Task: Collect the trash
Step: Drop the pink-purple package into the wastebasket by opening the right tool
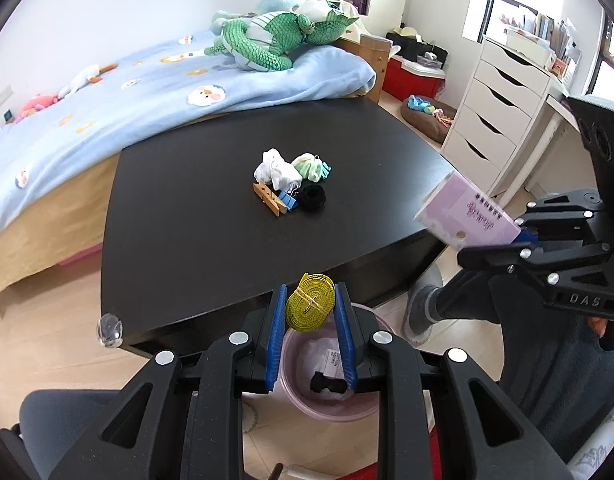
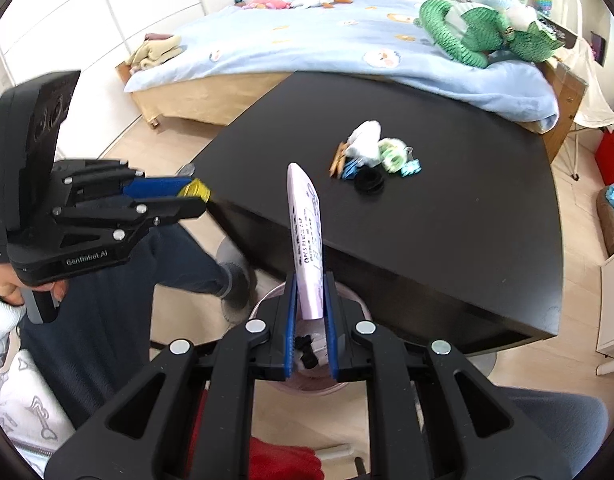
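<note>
My left gripper (image 1: 310, 300) is shut on a coiled yellow tape measure (image 1: 309, 301), held above a pink bin (image 1: 291, 396) on the floor in front of the black table (image 1: 211, 208). My right gripper (image 2: 310, 294) is shut on a flat pink paper box (image 2: 307, 240), also above the bin (image 2: 267, 300). The box shows in the left wrist view (image 1: 463, 210) and the tape in the right wrist view (image 2: 195, 190). A small pile sits mid-table: white crumpled tissue (image 1: 275, 171), green wad (image 1: 307, 164), wooden clothespin (image 1: 269, 198), blue clip (image 1: 287, 200), black ring (image 1: 312, 197).
A bed with a blue blanket (image 1: 107, 100) and a green plush (image 1: 267, 40) stands behind the table. A white drawer unit (image 1: 495, 116) is at the right. The bin holds white paper and a black item (image 1: 327, 386). My legs (image 1: 527, 328) are right of the bin.
</note>
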{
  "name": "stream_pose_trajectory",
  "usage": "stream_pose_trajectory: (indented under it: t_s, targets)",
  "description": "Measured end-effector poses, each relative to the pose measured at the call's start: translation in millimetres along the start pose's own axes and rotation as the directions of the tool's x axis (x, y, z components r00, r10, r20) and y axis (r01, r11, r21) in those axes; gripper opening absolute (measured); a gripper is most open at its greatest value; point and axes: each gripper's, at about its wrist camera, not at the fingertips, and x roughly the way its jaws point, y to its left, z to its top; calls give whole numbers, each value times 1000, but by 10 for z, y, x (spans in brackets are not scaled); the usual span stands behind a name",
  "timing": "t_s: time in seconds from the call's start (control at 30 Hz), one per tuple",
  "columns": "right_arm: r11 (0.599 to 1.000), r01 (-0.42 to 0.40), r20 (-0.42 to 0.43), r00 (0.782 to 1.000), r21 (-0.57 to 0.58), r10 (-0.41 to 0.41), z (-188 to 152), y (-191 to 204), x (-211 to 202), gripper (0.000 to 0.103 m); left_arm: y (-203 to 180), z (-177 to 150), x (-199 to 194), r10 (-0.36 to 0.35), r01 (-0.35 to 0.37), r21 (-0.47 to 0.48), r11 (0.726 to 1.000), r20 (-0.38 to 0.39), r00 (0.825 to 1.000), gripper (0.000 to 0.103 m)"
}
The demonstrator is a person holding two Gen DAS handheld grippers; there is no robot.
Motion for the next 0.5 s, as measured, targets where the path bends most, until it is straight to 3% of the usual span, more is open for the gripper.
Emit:
stream_pose_trajectory:
  t_s: [0.17, 0.27, 0.33, 0.37, 0.43, 0.5]
  targets:
    - [1000, -11, -33, 999, -4, 11, -89, 74, 102, 15, -17, -24, -36, 7, -7, 9, 1000, 4, 1000, 24]
    - [1000, -16, -35, 999, 3, 16, -106, 90, 145, 38, -18, -27, -37, 3, -3, 11, 1000, 5, 1000, 24]
    - [1000, -8, -33, 999, 10, 8, -111, 71, 163, 64, -15, -25, -31, 1, -1, 12, 1000, 6, 1000, 24]
    - [1000, -4, -32, 999, 14, 5, -111, 61, 168, 68, -16, -26, -32, 1, -1, 11, 1000, 6, 1000, 24]
    - [999, 1, -23, 1000, 32, -1, -106, 24, 164, 85, -17, -24, -27, 1, -1, 11, 1000, 6, 1000, 24]
    - [999, 2, -9, 1000, 46, -2, -98, -5, 147, 89, -21, -33, -29, -1, 1, 12, 1000, 4, 1000, 24]
